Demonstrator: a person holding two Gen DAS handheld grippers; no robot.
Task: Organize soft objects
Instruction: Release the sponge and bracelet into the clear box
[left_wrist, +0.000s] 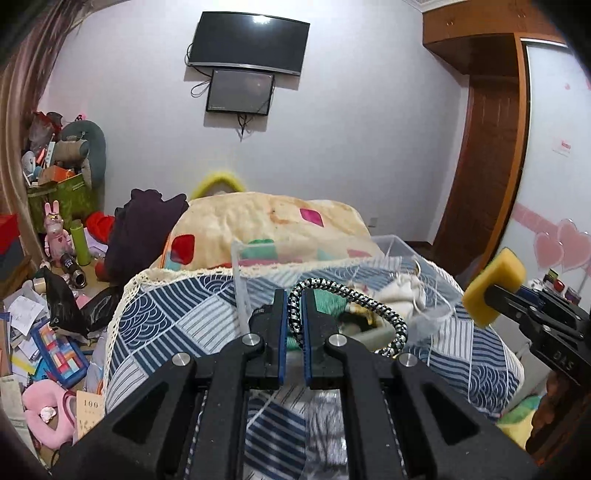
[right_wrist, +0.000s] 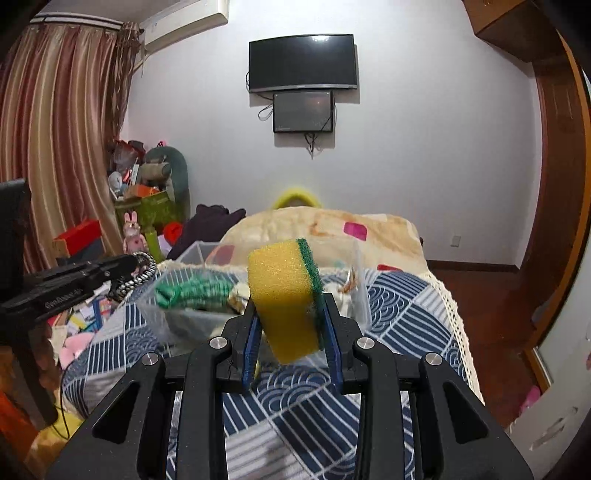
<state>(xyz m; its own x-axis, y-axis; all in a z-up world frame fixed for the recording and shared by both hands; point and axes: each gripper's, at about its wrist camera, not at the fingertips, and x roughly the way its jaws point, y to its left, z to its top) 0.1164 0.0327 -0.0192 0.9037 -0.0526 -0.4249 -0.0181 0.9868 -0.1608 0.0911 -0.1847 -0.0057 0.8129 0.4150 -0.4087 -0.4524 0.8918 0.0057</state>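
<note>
1. Left wrist view: the left gripper (left_wrist: 293, 310) is closed narrowly on a braided black-and-white cord (left_wrist: 351, 295), which loops out to the right above the clear plastic bin (left_wrist: 397, 245). The bin rests on the blue patterned bedspread (left_wrist: 177, 314) and already contains a green knitted item (left_wrist: 328, 301) and a cream cloth (left_wrist: 402, 291). At the right edge, the right gripper (left_wrist: 491, 291) is seen clamped on a yellow sponge (left_wrist: 493, 282).

2. Right wrist view: the sponge (right_wrist: 284, 295) (yellow foam with a green scouring face) is pinched between the fingers of the right gripper (right_wrist: 290, 325) — held above the bedspread (right_wrist: 406, 314), just short of the bin (right_wrist: 364, 295).

3. Progress: organizing is judged partly complete — some soft items are binned; the cord and sponge are not yet deposited.
</note>
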